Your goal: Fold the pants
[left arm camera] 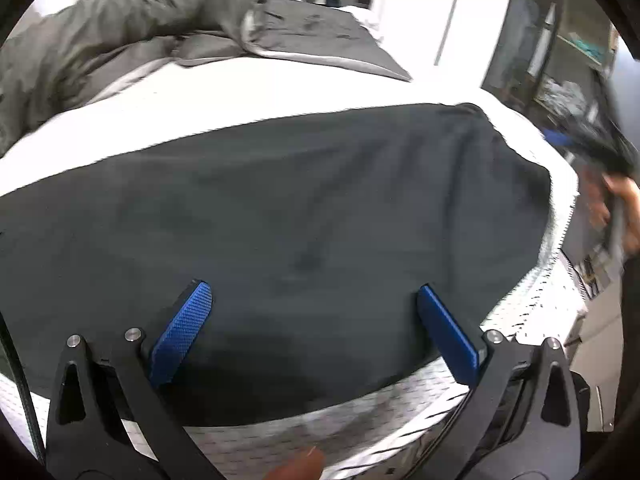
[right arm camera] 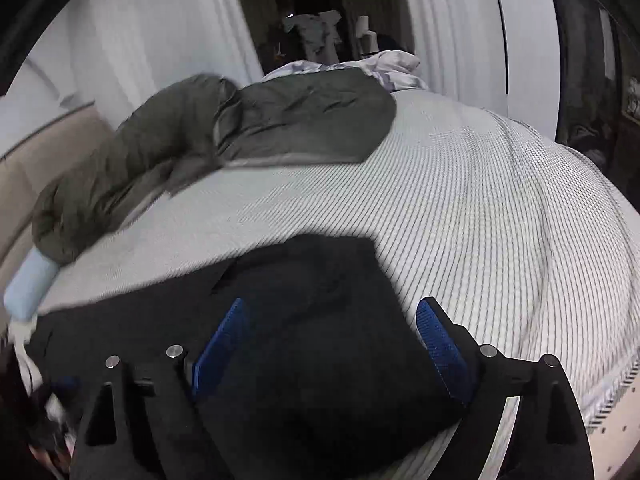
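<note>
Left hand-held gripper (left arm camera: pixel 314 332) spread wide above black pants (left arm camera: pixel 280 220) on bed (left arm camera: pixel 248 92); right hand-held gripper (right arm camera: pixel 330 344) wide too, holding nothing.

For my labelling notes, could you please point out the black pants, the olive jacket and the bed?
black pants (left arm camera: pixel 300 208): left wrist view, middle of the fabric.
olive jacket (right arm camera: pixel 304 116): right wrist view, its flat body.
bed (right arm camera: pixel 500 220): right wrist view, bare striped cover.

Matt black cloth pants (left arm camera: pixel 280 208)

left gripper (left arm camera: pixel 314 312): jaws spread wide | right gripper (right arm camera: pixel 330 328): jaws spread wide
</note>
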Tool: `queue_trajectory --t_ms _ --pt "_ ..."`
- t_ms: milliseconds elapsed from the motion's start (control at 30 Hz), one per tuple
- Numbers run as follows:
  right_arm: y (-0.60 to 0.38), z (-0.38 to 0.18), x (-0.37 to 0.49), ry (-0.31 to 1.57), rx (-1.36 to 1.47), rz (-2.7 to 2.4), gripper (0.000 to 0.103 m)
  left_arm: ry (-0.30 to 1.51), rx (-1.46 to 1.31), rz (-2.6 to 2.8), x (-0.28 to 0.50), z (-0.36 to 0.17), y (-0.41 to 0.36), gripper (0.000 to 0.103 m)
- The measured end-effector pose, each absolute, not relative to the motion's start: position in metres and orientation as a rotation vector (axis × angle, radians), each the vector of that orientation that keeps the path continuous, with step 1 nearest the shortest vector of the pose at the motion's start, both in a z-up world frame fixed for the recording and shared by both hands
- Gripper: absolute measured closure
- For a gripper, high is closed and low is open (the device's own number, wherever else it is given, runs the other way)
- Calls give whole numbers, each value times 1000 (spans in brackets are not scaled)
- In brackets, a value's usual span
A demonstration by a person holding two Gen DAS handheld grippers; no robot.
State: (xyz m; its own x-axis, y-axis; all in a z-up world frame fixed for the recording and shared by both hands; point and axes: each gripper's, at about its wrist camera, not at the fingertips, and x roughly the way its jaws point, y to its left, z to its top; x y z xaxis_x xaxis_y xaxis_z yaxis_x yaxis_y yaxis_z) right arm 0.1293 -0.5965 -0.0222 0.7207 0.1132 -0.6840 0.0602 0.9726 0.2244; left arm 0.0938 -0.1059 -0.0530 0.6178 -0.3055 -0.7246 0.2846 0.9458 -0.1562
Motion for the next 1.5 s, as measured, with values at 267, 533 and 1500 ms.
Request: queue_trajectory --t_ms 267,533,1500 --pt "-423 -54 110 798 64 246 10 822 12 -31 103 -54 22 1" --pt "-396 -96 76 819 -148 215 9 796 -24 83 68 -78 143 0" --pt "-502 -113 81 812 -89 -140 3 799 109 -374 102 -96 -54 0"
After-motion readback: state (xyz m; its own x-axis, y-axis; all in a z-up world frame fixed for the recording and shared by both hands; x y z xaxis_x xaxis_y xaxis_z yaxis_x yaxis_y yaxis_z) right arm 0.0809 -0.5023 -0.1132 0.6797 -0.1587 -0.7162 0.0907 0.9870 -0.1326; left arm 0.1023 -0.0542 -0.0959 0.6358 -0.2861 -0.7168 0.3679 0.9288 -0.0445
